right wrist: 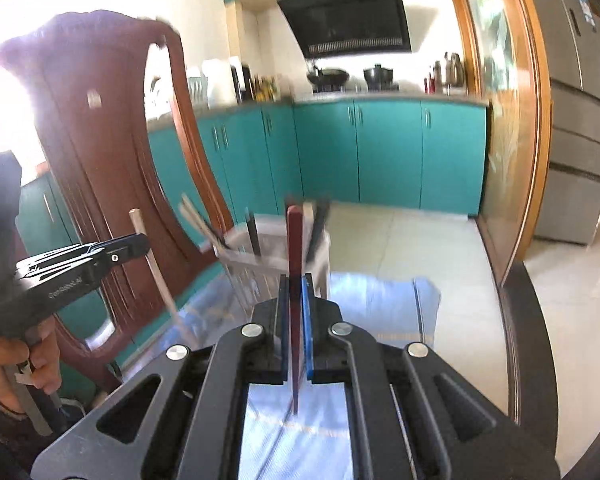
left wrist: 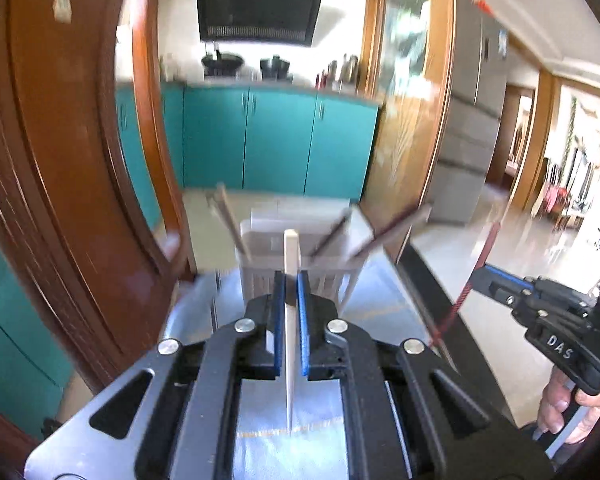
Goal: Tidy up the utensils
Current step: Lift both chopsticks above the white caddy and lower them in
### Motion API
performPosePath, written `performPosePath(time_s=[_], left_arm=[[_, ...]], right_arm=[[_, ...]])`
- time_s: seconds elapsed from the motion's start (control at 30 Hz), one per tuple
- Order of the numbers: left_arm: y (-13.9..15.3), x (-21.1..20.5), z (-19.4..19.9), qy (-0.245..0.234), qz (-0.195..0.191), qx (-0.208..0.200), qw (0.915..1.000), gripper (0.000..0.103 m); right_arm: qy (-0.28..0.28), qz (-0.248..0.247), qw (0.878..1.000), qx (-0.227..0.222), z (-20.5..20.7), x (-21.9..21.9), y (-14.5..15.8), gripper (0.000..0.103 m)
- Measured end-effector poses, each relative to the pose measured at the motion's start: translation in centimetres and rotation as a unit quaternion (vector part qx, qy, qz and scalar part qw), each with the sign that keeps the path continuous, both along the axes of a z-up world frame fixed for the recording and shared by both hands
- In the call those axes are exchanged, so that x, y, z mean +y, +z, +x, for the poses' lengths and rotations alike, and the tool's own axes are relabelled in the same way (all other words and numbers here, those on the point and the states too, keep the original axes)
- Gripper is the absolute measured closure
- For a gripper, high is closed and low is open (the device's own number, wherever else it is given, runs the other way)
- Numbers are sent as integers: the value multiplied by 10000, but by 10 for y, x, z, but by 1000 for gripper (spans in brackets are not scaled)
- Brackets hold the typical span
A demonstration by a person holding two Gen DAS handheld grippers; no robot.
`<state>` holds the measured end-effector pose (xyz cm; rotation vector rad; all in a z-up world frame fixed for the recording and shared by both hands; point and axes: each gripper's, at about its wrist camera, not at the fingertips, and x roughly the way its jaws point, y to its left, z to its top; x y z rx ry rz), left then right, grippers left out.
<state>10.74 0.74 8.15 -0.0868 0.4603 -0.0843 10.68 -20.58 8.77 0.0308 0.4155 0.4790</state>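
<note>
My left gripper (left wrist: 291, 280) is shut on a pale cream chopstick (left wrist: 290, 252), held upright above the table. It also shows at the left of the right wrist view (right wrist: 142, 242). My right gripper (right wrist: 295, 280) is shut on a dark red chopstick (right wrist: 295, 240), also upright; it shows at the right of the left wrist view (left wrist: 478, 276). Ahead of both stands a translucent grey utensil holder (left wrist: 300, 264) (right wrist: 276, 256) with several chopsticks leaning in it.
The glass table (left wrist: 384, 292) has a dark rim (right wrist: 536, 340) at the right. A brown wooden chair (left wrist: 80, 200) (right wrist: 112, 152) stands close at the left. Teal kitchen cabinets (right wrist: 380, 152) and a grey fridge (right wrist: 576, 120) are beyond.
</note>
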Motion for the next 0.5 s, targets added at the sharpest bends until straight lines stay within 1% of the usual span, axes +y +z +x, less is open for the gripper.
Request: performPosePath(time_s=[0.1,0.17,0.3,0.43,0.5], left_arm=[[35,8,3,53,-93,-378,9992,96],[54,14,11,117,-227,-534,9982,96],[90,25,23,268,-474,-971,9938,96],[103,35,33,422,-821,-1325,9869,96],[101,39,43,629,-813,-1453,9840,96]], right_arm=[[-36,221,9993,-312,12,2,34,97],[-62,365,9981,-492,21,6,53,97],[-223,517,9947,-858,36,16,79,97],[-473,608,9885,-1305,44,23,94,97],[-528,622,9861,-1445,50,27,95,97]])
